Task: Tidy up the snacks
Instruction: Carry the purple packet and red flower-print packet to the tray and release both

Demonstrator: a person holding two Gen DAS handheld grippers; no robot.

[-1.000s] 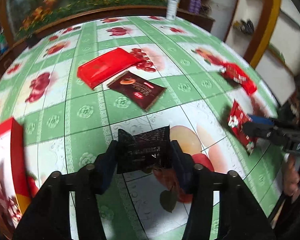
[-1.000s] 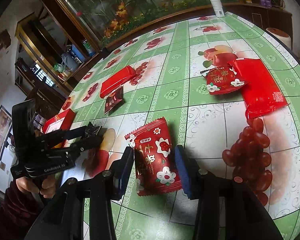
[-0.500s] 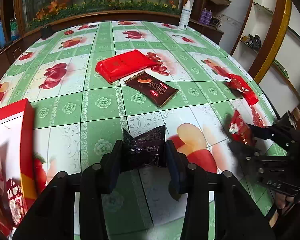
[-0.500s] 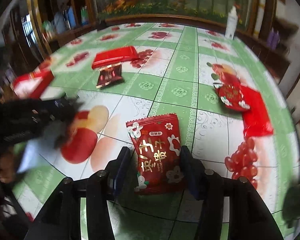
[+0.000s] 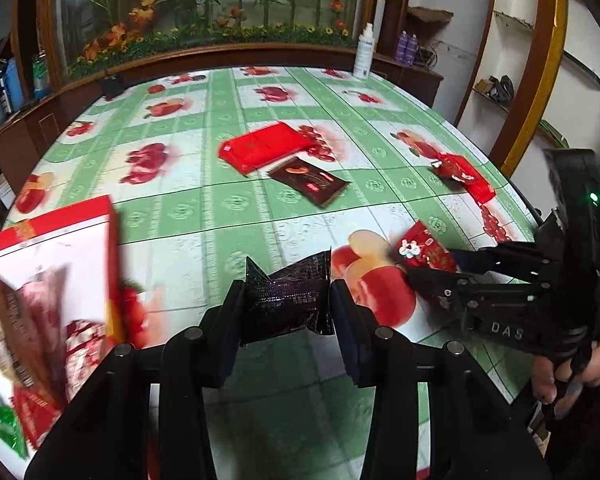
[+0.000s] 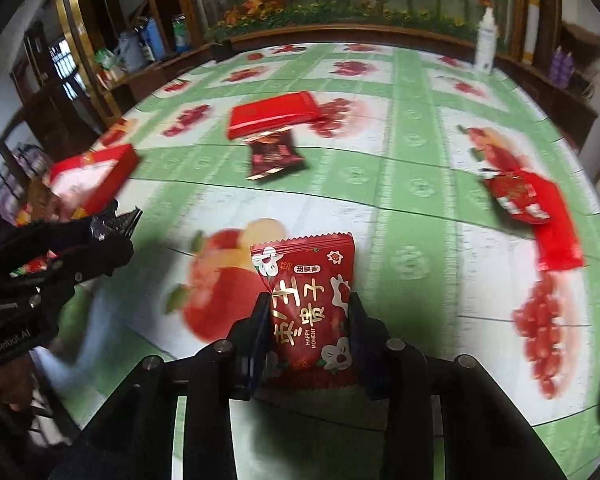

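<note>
Both packets lifted and swinging toward the box

The left gripper (image 5: 288,304) clenches a dark packet (image 5: 288,300) and the right gripper (image 6: 309,320) a red packet (image 6: 306,300); since 1 second ago both have moved toward the red box (image 5: 60,240) at the table's (image 5: 220,208) left edge, likely for dropping in.

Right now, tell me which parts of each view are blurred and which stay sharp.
Left wrist view: the dark packet in the left tool is sharp; the red box at left is smeared, and the table bows from the fisheye. Right wrist view: the red snack pouch in the right tool is crisp; the far packets and tablecloth print are streaked by motion blur.
</note>
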